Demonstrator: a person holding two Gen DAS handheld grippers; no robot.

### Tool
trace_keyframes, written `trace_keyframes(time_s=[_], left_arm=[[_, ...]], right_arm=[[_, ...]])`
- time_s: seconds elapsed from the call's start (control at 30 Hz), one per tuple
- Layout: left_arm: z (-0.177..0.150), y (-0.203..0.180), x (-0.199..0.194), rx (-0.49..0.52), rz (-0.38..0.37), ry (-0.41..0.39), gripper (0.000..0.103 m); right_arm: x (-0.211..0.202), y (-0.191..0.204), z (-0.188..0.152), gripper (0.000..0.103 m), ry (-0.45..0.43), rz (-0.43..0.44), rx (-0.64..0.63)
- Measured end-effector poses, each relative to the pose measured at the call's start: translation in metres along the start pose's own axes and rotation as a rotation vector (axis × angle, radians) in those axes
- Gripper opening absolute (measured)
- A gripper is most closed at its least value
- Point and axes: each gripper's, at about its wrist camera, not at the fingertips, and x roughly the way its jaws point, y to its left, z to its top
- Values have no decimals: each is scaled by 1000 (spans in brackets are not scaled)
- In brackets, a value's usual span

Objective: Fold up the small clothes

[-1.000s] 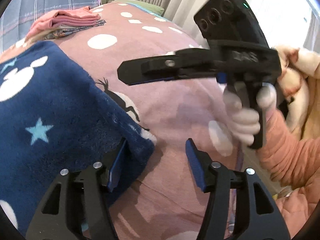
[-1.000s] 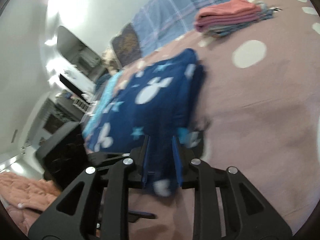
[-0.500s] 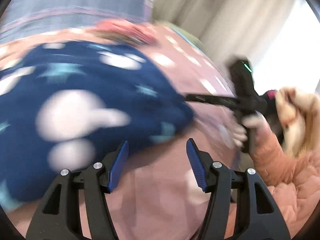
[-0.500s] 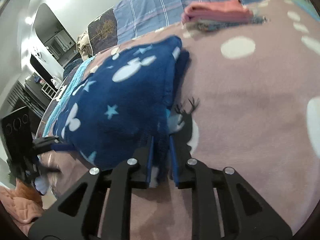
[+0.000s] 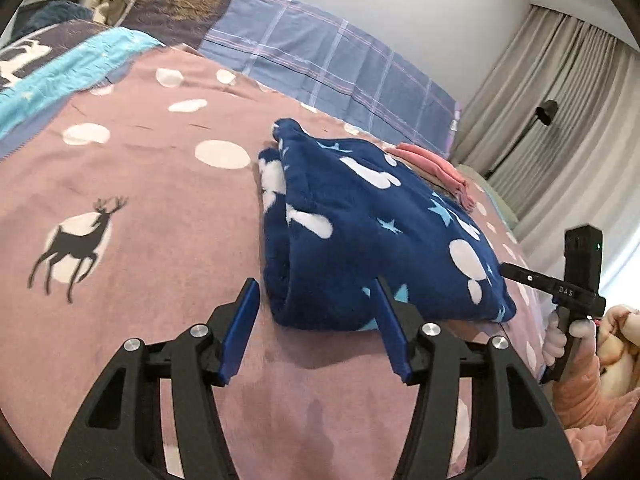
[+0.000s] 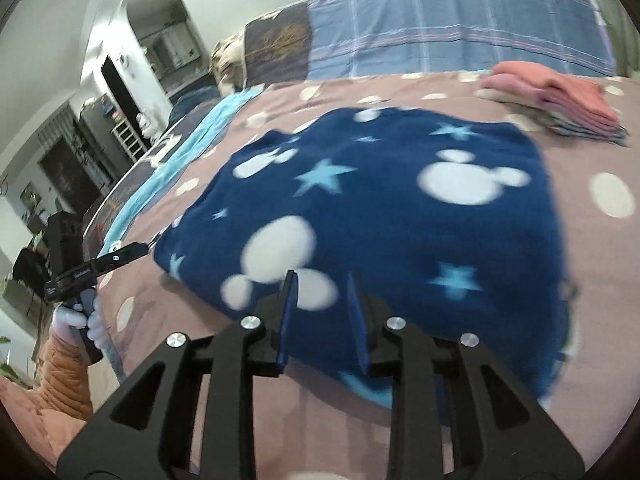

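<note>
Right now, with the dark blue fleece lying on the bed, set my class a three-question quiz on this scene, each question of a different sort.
1. True or false: the left gripper is clamped on the blue fleece garment.
2. Multiple choice: the folded pink stack lies (A) under the fleece, (B) apart from it on the pink bedspread, towards the plaid bedding, (C) in the right gripper.
3. Fill in: the animal printed on the bedspread near the left gripper is a ____.

Key
1. False: its jaws stand wide apart, short of the cloth.
2. B
3. deer
</note>
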Motion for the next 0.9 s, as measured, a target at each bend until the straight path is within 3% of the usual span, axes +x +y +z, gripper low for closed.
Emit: trace_keyframes(time_s=[0.17,0.27,0.47,0.7,0.8,0.83,0.9], left_arm=[[11,0,20,27,-119,9,58],[14,-1,31,55,-166,34,44],[10,13,37,28,-236,46,37],[2,22,44,-16,-267,70,39],[1,26,47,-33,-290,77,40],[1,27,47,-35,-293,75,38],[0,29,44,-45,-280,55,10]], right_arm=[[30,53,33,35,42,-32,-109],[48,78,60,38,52,-35,-159],[119,110,117,47,111,-78,-227],[241,133,174,47,211,-248,-265],[279,137,183,55,258,-308,-255],[290,138,184,56,280,-333,-262],[311,140,184,53,315,-386,-301]])
